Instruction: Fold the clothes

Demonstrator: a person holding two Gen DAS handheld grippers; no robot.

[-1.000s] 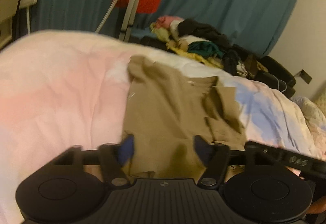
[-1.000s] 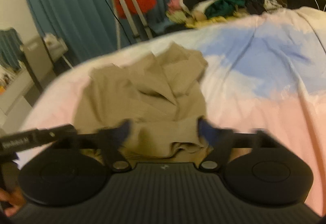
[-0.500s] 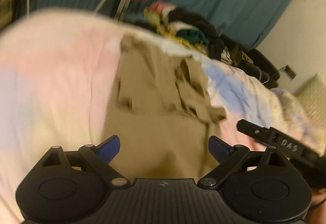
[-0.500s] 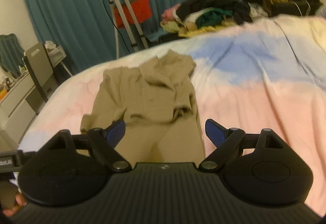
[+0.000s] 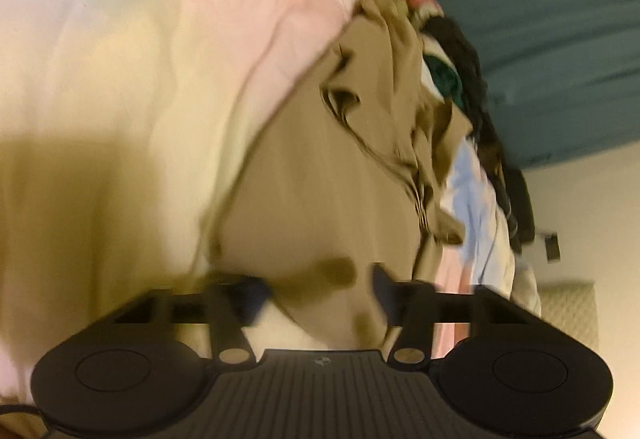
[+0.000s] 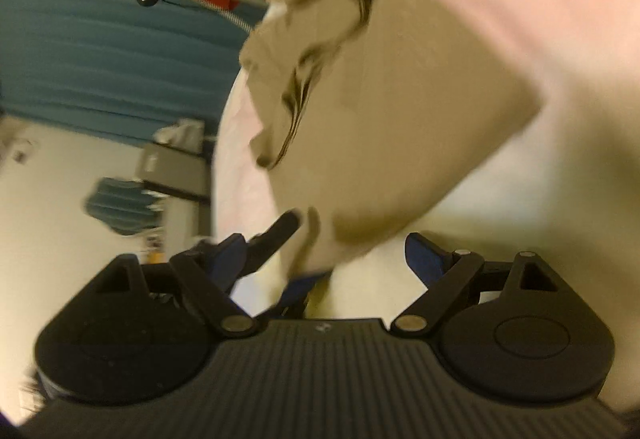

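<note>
A tan shirt (image 5: 328, 175) lies on a bed under a pink, cream and blue duvet (image 5: 152, 51), its far part bunched near a heap of clothes (image 5: 460, 59) before a teal curtain (image 6: 100, 39). Left gripper (image 5: 320, 285) fingers stand wide apart over the hem; right gripper (image 6: 332, 259) fingers likewise. Motion blur hides whether either touches cloth.

Both wrist cams tilted, close (share shirt (image 5: 320, 175))

Garment (image 5: 320, 175) spread on bed (image 5: 120, 59), bunched at far end; clothes pile (image 5: 460, 59) behind it, curtain (image 5: 560, 19) beyond.
</note>
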